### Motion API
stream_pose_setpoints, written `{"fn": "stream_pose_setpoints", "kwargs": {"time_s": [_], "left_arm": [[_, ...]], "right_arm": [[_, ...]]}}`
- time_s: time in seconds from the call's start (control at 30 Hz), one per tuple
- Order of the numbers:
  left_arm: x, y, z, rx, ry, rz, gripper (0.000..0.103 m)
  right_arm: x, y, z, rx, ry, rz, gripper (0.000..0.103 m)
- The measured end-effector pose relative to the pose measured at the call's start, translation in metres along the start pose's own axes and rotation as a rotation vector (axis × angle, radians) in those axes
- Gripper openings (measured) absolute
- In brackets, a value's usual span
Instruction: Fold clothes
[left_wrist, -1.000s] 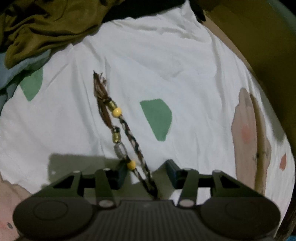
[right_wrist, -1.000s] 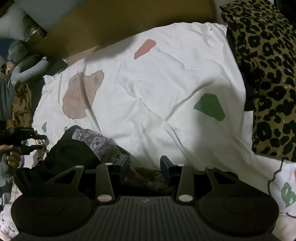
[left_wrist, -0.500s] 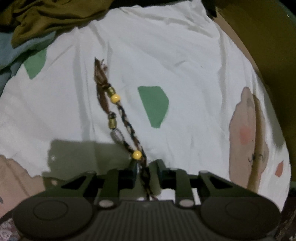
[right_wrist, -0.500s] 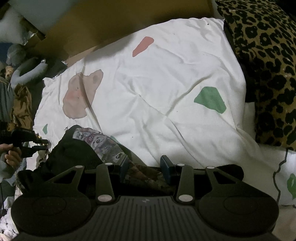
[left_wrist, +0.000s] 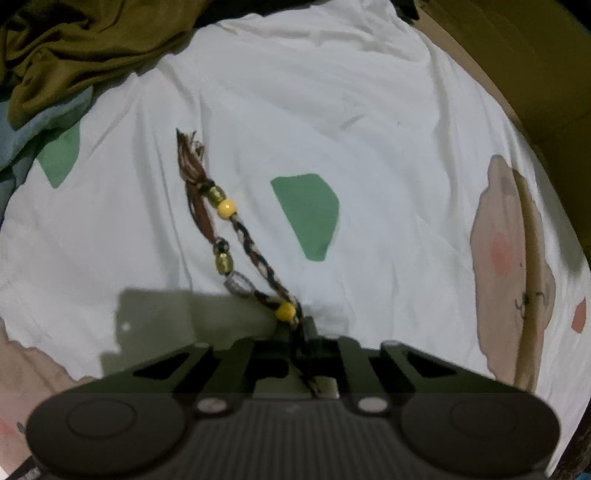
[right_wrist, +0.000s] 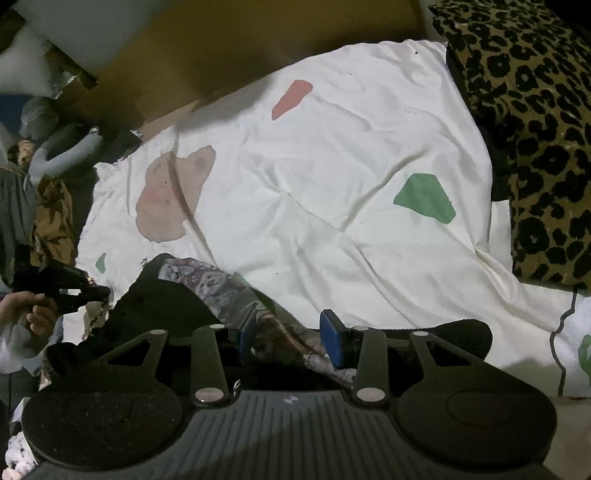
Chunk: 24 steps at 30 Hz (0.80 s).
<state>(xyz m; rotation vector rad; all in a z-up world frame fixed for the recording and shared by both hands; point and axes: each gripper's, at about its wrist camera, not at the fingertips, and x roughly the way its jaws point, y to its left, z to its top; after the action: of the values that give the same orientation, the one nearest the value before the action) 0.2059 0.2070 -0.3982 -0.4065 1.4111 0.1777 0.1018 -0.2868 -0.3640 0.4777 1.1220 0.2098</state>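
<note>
A braided brown cord (left_wrist: 255, 254) with yellow beads and a tassel lies on the white printed bedsheet (left_wrist: 369, 129). My left gripper (left_wrist: 301, 332) points down at the sheet and is shut on the cord's near end. In the right wrist view a dark garment (right_wrist: 162, 306) with a floral patterned band (right_wrist: 207, 280) lies crumpled on the sheet. My right gripper (right_wrist: 288, 328) hovers over it, open, its blue pads apart, with the band running under the gap. At the left of that view a hand (right_wrist: 33, 314) holds the left gripper (right_wrist: 99, 293).
An olive garment (left_wrist: 74, 48) and a pale blue cloth (left_wrist: 22, 136) are heaped at the sheet's far left. A leopard-print blanket (right_wrist: 535, 147) borders the sheet on the right. A brown board (right_wrist: 221, 55) stands behind. More clothes (right_wrist: 51, 221) are piled at the left.
My left gripper's jaws have come together on the braided cord's near end. The right gripper has kept its spread and place.
</note>
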Motion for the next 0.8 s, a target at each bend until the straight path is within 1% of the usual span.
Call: {"fn": "stream_pose_setpoints", "kwargs": {"time_s": [0.1, 0.17, 0.23, 0.37, 0.53, 0.67, 0.73, 0.8], "left_arm": [[-0.001, -0.006, -0.002, 0.031, -0.004, 0.028, 0.003], [-0.003, -0.011, -0.003, 0.074, -0.003, 0.037, 0.002], [-0.006, -0.013, -0.003, 0.108, -0.004, 0.024, 0.002], [-0.015, -0.012, -0.005, 0.141, -0.008, -0.004, 0.002], [-0.039, -0.015, -0.001, 0.182, -0.032, -0.083, 0.002], [-0.064, -0.006, 0.000, 0.231, -0.028, -0.184, 0.002], [-0.074, -0.016, -0.009, 0.270, -0.027, -0.223, 0.002], [-0.081, -0.028, -0.008, 0.299, -0.023, -0.255, 0.002]], "right_arm": [[0.000, -0.001, 0.001, 0.006, -0.001, 0.008, 0.045], [0.000, -0.002, 0.001, 0.008, -0.002, 0.010, 0.045], [0.001, -0.004, 0.001, 0.009, -0.002, 0.011, 0.045], [0.001, -0.007, 0.000, 0.014, 0.003, 0.010, 0.045], [0.001, -0.008, 0.000, 0.013, 0.003, 0.006, 0.045], [0.001, -0.007, -0.001, 0.013, 0.003, 0.009, 0.046], [0.002, -0.007, -0.002, 0.011, 0.008, 0.007, 0.045], [0.003, -0.006, -0.001, 0.007, 0.012, 0.005, 0.046]]}}
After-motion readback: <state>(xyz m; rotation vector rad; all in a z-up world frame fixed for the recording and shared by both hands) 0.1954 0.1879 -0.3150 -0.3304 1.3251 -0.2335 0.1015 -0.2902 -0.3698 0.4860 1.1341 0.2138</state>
